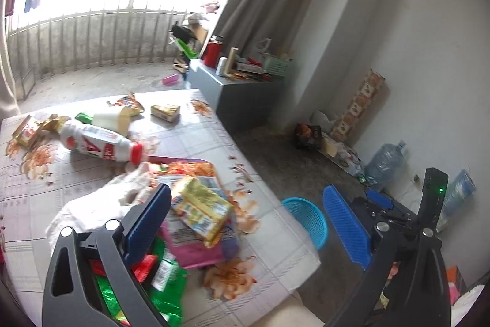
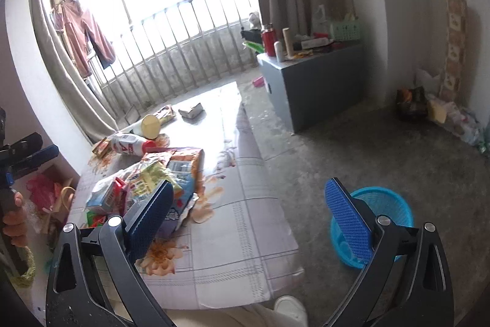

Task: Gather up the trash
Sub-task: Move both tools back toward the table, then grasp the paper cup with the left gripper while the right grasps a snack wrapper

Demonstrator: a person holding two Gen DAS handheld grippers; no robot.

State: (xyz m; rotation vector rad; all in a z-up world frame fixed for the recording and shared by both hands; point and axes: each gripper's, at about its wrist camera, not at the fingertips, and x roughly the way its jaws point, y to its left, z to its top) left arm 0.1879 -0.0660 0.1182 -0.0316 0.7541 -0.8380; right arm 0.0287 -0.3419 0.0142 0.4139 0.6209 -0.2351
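Floral-clothed table [image 2: 245,222] under wrappers [image 2: 171,173], bottle [image 1: 101,143]

left wrist — close over table [image 1: 269,204] | right wrist — farther back | shared: basket [image 2: 386,204]

- The left two-finger gripper [image 1: 246,222] is built of dark grey linkage arms with triangular cut-outs, joined by round silver screws.
- Its fingers carry blue pads [image 1: 346,226] textured with a fine dotted grid.
- The right two-finger gripper [image 2: 249,216] is made alike: black arms, silver screws, blue dotted pads [image 2: 347,219].
- A small green light [image 1: 441,190] is seen on a black upright part just right of the left gripper.
- Light trousers [image 2: 214,316] and a white shoe [image 2: 291,310] are worn, below the right gripper.
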